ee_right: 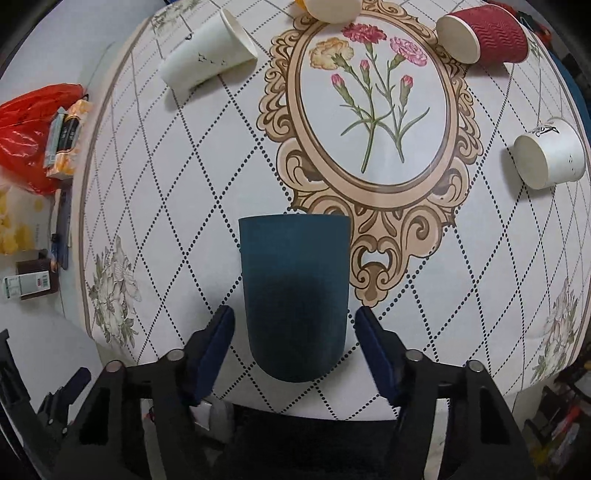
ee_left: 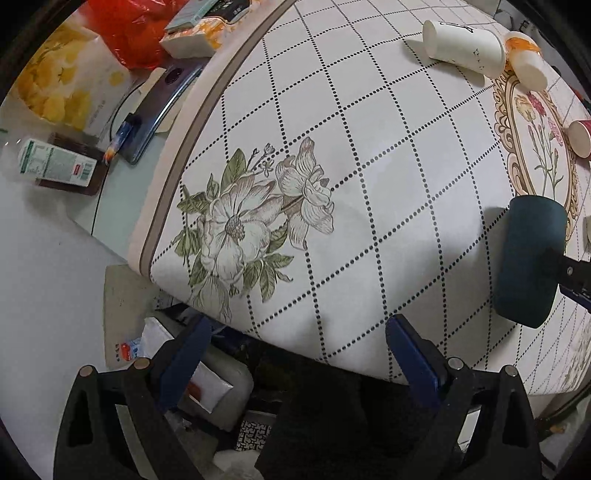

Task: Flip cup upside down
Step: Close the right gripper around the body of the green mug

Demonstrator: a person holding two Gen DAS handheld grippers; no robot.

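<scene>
A dark teal cup [ee_right: 294, 295] stands on the flowered tablecloth, its flat closed end facing up and away from me in the right wrist view. My right gripper [ee_right: 295, 325] is open, with a finger on each side of the cup's near end and a small gap on both sides. The cup also shows at the right edge of the left wrist view [ee_left: 528, 258]. My left gripper [ee_left: 295, 332] is open and empty over the table's near edge, well left of the cup.
Several paper cups lie on their sides on the table [ee_right: 184, 184]: a white one [ee_right: 208, 53] at far left, a red ribbed one [ee_right: 484, 35] at far right, a short white one [ee_right: 550, 153] at right, a yellow one [ee_right: 332, 7] at the far edge. Bags and boxes [ee_left: 122, 33] sit off the table's left.
</scene>
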